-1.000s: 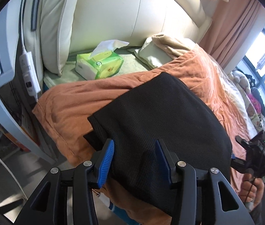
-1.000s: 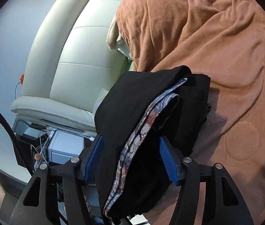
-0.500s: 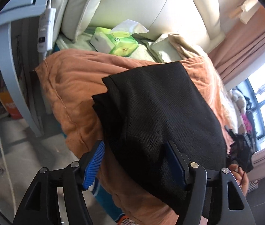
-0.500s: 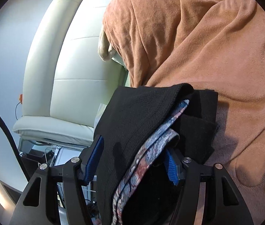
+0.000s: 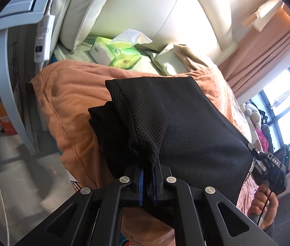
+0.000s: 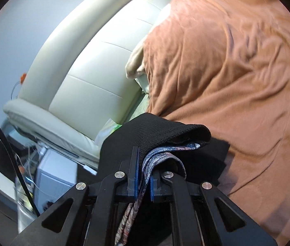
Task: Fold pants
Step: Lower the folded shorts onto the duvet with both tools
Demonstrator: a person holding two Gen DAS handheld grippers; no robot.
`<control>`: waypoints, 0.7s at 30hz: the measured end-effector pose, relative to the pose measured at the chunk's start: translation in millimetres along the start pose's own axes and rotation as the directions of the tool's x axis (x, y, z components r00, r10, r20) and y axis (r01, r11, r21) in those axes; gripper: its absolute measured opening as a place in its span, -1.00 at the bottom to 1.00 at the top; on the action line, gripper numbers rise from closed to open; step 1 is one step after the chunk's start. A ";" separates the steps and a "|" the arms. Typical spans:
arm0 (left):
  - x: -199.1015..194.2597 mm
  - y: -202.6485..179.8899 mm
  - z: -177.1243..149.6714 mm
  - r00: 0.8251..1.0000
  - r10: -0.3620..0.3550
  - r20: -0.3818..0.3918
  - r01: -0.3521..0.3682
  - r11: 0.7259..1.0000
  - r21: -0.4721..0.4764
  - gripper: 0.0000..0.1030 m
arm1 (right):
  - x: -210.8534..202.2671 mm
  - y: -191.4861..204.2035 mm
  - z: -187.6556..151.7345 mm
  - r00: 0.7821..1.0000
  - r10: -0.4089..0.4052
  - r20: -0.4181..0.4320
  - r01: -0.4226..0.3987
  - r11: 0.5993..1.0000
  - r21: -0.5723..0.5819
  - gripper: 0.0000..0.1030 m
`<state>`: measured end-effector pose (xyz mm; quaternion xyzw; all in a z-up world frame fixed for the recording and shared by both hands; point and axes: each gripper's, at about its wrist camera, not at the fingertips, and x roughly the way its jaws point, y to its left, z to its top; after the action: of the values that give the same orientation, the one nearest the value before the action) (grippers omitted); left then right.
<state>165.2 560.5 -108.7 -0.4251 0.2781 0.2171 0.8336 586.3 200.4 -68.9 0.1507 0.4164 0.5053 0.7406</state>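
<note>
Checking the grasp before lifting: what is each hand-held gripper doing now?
Left hand-held gripper: just closed on the folded black knit pants.
Right hand-held gripper: just closed on their patterned waistband.

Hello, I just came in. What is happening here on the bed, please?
A person is folding black pants on a bed with an orange blanket, holding a claw in each hand. The left claw has just closed on one edge of the folded pants. The right claw has just closed on the other side, pinching the patterned waistband. A tissue box sits near the headboard.
</note>
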 end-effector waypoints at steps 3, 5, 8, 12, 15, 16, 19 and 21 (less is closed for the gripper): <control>0.0 1.5 0.5 1.000 0.012 0.003 -0.012 1.000 -0.004 -0.87 | -12.9 -4.5 2.0 0.988 -0.153 0.015 0.153 0.988 -0.008 -0.76; 0.4 3.2 0.0 1.000 0.011 0.000 -0.011 1.000 -0.012 -0.87 | -21.0 -16.9 5.3 0.983 -0.183 0.011 0.182 0.982 0.044 -0.63; 2.0 3.0 -1.1 0.999 0.022 -0.040 -0.023 1.000 -0.018 -0.83 | -38.5 -30.7 3.6 0.987 -0.157 0.022 0.154 0.983 0.097 -0.53; -12.7 -1.7 -1.3 0.999 0.031 -0.021 -0.032 0.999 -0.008 -0.82 | -47.1 -21.2 -4.8 0.991 -0.130 0.012 0.129 0.990 0.058 -0.53; -22.9 -7.4 1.9 0.999 0.033 -0.007 -0.033 0.999 0.003 -0.82 | -47.3 -5.9 -4.9 0.996 -0.090 0.001 0.090 0.996 -0.006 -0.53; -25.1 -9.4 2.7 0.999 0.035 -0.002 -0.035 0.999 0.008 -0.82 | -46.4 1.7 -6.2 0.996 -0.084 -0.004 0.084 0.996 -0.033 -0.53; -27.9 -17.5 4.1 0.999 0.044 0.007 -0.044 0.999 0.021 -0.82 | -39.8 23.8 -10.6 0.998 -0.065 -0.015 0.063 0.990 -0.123 -0.53; -29.2 -22.5 4.1 0.998 0.057 0.013 -0.058 0.998 0.026 -0.81 | -33.3 35.9 -14.2 0.997 -0.064 -0.029 0.059 0.984 -0.171 -0.53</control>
<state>157.8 547.9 -74.5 -0.4045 0.2878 0.2400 0.8342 548.3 184.4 -39.0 0.0652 0.3889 0.5185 0.7587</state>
